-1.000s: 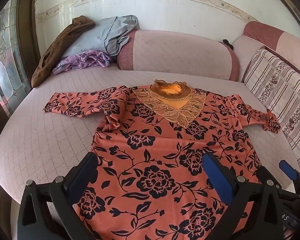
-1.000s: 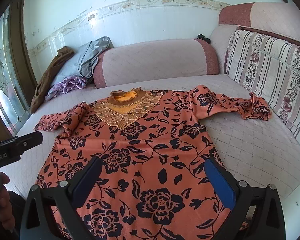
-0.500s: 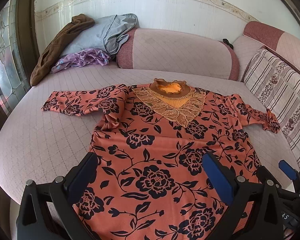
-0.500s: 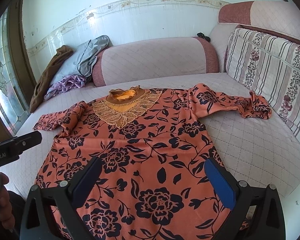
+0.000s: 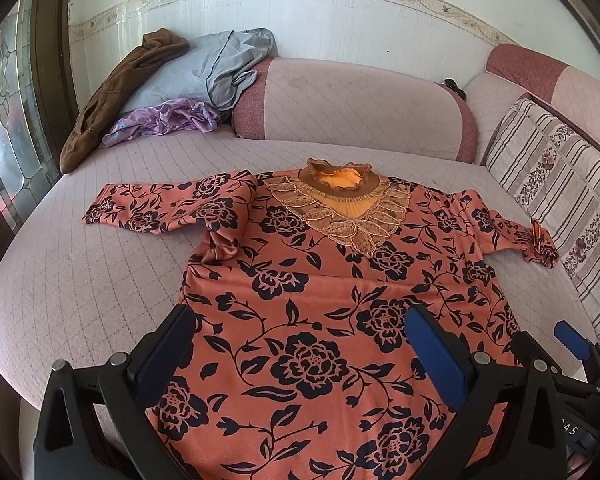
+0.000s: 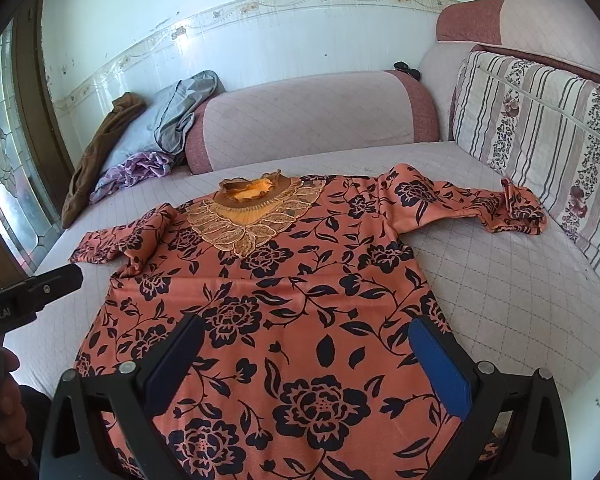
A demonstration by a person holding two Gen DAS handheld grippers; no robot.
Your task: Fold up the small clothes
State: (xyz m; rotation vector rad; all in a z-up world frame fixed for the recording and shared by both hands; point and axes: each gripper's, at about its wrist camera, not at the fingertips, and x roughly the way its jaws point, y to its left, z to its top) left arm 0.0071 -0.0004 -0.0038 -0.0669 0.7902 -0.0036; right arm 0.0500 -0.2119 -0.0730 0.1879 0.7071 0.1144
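Note:
An orange top with black flowers and a gold lace collar lies flat, face up, on a pink quilted sofa seat, both sleeves spread out; it also shows in the right wrist view. My left gripper is open and empty, hovering over the lower body of the top. My right gripper is open and empty, also over the lower body, to the right of the left one. The hem of the top is hidden behind both grippers.
A pile of brown, grey and purple clothes lies at the back left. A pink bolster lines the back. A striped cushion stands at the right. A glass door is at the left.
Both views have shifted slightly: the top sits a little lower and nearer in frame. Both grippers stay open and the cloth has not moved.

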